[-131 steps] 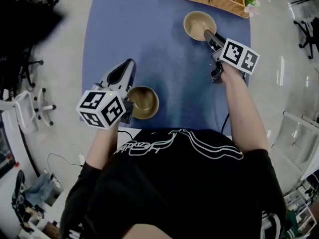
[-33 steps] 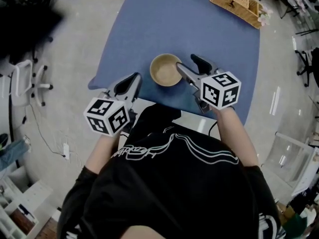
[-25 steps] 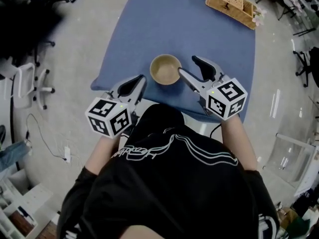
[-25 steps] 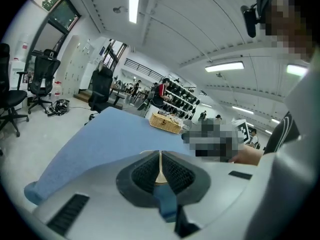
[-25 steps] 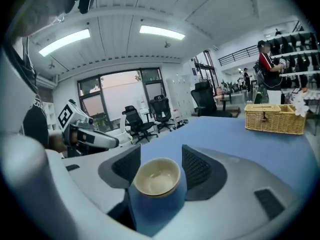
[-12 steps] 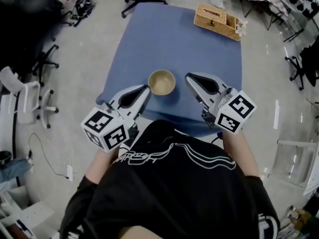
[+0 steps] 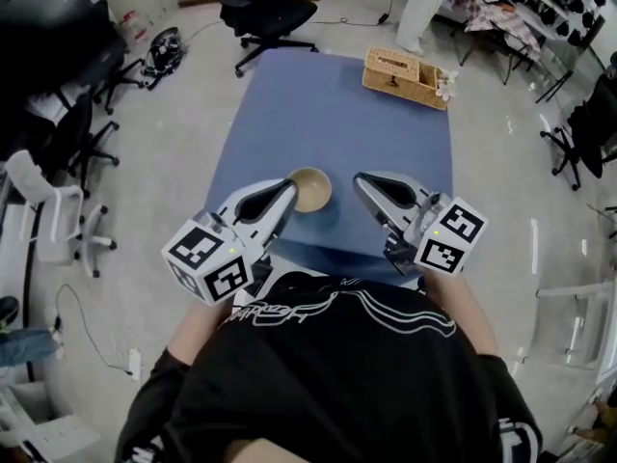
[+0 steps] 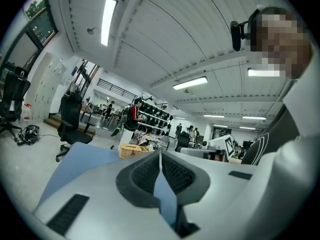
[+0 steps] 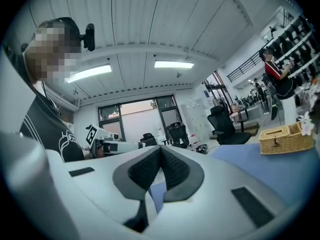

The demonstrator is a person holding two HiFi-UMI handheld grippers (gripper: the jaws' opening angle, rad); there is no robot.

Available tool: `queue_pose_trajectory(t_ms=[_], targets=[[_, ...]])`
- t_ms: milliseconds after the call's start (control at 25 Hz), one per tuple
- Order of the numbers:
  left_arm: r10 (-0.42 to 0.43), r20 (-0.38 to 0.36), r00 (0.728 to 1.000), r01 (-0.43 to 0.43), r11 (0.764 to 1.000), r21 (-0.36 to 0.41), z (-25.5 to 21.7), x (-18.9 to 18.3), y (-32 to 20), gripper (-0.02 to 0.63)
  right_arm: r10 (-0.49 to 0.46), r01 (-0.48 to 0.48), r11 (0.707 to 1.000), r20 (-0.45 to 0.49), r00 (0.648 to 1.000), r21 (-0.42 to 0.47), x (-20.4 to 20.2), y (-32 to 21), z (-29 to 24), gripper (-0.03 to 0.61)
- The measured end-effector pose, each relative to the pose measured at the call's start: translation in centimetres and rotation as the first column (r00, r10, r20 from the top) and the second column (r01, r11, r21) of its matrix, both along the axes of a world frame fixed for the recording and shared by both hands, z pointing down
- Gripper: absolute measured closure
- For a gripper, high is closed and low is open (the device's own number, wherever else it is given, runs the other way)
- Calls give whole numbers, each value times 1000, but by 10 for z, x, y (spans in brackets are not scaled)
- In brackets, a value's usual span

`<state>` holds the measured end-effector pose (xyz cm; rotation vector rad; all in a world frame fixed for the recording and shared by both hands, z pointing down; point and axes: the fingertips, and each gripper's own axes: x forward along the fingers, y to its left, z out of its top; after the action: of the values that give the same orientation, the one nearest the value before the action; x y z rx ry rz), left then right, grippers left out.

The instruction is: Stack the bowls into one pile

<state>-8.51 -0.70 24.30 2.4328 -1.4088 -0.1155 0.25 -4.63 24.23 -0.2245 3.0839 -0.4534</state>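
Two tools, both closed and empty, are held raised over the near edge of the tabletop (image 7: 328,114), pointing toward its far edge.
- On the left tool (image 8: 160,156) the pads meet along a thin seam with nothing between.
- On the right tool (image 9: 159,151) the jaws have just been closing; the pads are now together with nothing between.

Head view only: a tan bowl (image 7: 310,189) sits upright on the blue tabletop close to the near edge, between the two tool tips. The left tool's tip overlaps its rim in the picture, and contact cannot be told. The right tool is apart from it. Whether more bowls are nested inside cannot be told from above.

Left gripper view only: a person in a red top (image 8: 134,115) stands past the far edge.
Right gripper view only: the left tool's marker cube (image 9: 91,132) shows from the side.

A wicker basket (image 7: 405,66) sits at the far right corner and is seen in all three views. An office chair (image 7: 275,13) stands on the floor beyond the far edge. Each tool's white body fills the lower part of its own view and hides the near tabletop.
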Motion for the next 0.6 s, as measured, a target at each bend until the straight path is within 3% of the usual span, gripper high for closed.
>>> queue_pose_trajectory(t_ms=[600], targets=[[9,52,999,-7,1000,-29,4,11,-11,580,45,-42,996,42,998,-77,12,-18,3,552]])
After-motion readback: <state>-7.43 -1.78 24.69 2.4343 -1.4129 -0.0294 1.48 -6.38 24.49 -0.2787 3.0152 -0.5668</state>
